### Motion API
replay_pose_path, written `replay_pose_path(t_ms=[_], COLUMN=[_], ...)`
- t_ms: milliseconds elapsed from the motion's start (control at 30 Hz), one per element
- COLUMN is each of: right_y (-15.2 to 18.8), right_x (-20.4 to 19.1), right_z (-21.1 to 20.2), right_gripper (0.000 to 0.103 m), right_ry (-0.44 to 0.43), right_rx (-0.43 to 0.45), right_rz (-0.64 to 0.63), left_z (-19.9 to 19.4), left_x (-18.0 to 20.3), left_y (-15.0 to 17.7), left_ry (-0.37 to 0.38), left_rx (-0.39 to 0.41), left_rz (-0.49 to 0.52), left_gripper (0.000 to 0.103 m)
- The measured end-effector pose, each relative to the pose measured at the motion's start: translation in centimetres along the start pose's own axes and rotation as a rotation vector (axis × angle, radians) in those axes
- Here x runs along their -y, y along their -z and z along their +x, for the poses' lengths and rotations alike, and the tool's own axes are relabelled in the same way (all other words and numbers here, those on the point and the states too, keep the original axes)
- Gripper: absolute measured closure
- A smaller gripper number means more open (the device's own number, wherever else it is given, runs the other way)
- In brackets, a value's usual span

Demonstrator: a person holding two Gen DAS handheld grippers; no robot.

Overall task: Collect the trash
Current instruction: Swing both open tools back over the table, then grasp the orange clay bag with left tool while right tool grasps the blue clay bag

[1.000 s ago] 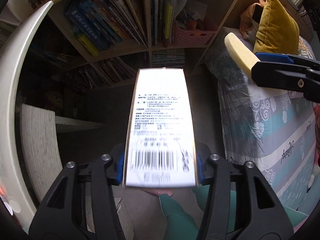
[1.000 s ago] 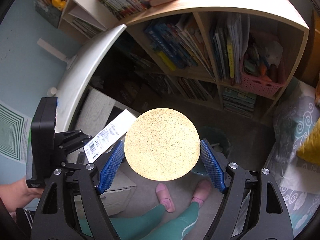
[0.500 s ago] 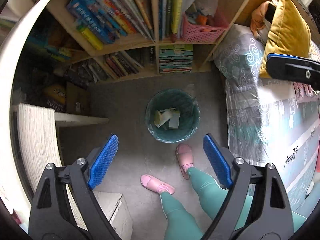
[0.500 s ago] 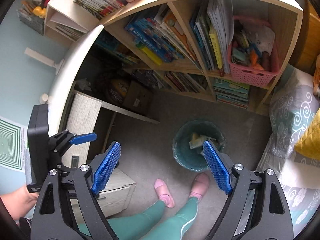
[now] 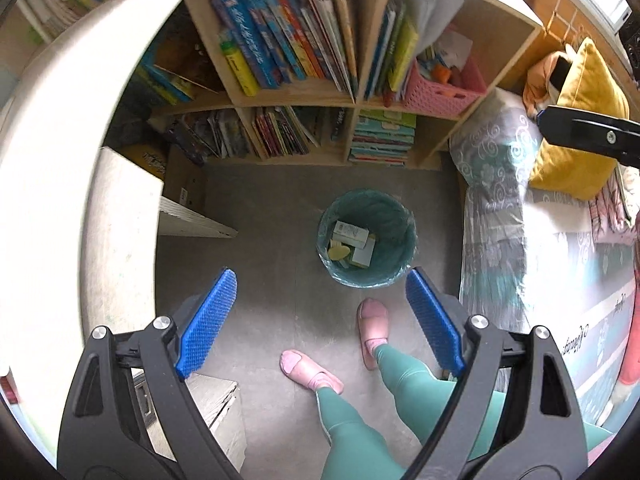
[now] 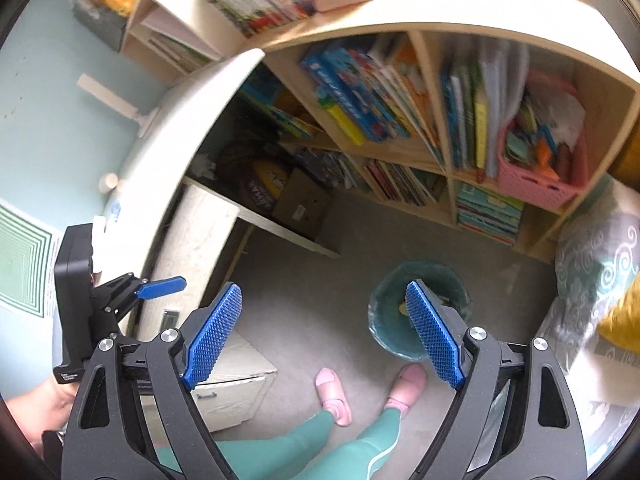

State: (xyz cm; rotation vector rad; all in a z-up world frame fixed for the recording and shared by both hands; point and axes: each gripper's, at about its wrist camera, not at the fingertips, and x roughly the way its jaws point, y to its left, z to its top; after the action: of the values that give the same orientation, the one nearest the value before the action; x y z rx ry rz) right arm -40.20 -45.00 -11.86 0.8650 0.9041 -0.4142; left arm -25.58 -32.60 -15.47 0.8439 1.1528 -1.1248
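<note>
Jaws on both our tools stand wide with nothing between the blue pads. We hold the left gripper (image 5: 320, 320) pointing down over the grey floor, and the right gripper (image 6: 324, 332) beside it. Below us the teal trash bin (image 5: 394, 216) stands on the floor, just ahead of our pink slippers (image 5: 374, 324) and in front of the bookshelf (image 5: 292, 100). Inside the bin lie a white carton (image 5: 351, 234), a yellow sponge (image 5: 338, 254) and another pale box, all touching.
</note>
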Motion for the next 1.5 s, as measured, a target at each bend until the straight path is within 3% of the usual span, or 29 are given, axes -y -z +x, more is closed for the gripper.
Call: replay_pose_path(t_ms=[233, 367, 600, 900, 1200, 1333, 1500], right_y=[-1.3, -2.7, -4.5, -5.2, -6.6, -8.1, -11.1], right_x=[-4.8, -9.1, -20.0, -34.0, -43.7, -46.5, -49.2], right_z=[-0.1, 0.9, 5.2, 11.5, 18.2, 22.3, 28.3], right_gripper=[0.019, 0.019, 0.019, 0.019, 0.019, 0.019, 0.019], right_ry=[-0.042, -0.082, -0.183, -0.275, -0.298, -0.317, -0.370], right_rx=[0.028, 0.026, -0.012, -0.067, -0.152, -0.214, -0.354], right_rz=[-0.095, -0.187, -0.389, -0.579, -0.738, -0.839, -0.899], left_z=[-4.3, -7.2, -11.8, -15.1, -15.0, -13.6, -11.5], left_x=[-2.9, -6.5, -16.5, -28.6, -35.7, -37.3, -38.2], left_y=[1.3, 2.9, 9.0, 17.5, 21.3, 20.4, 17.2], left_ry=[-0.040, -0.063, -0.192, -0.323, -0.269, -0.219, -0.191], left_rx=[0.115, 0.174, 0.243, 0.245, 0.260, 0.265, 0.242], left_rz=[-0.048, -0.122, -0.323, -0.603, -0.837, -0.935, -1.033], left_gripper=[0.018, 0.018, 0.015, 0.015, 0.014, 0.014, 0.014])
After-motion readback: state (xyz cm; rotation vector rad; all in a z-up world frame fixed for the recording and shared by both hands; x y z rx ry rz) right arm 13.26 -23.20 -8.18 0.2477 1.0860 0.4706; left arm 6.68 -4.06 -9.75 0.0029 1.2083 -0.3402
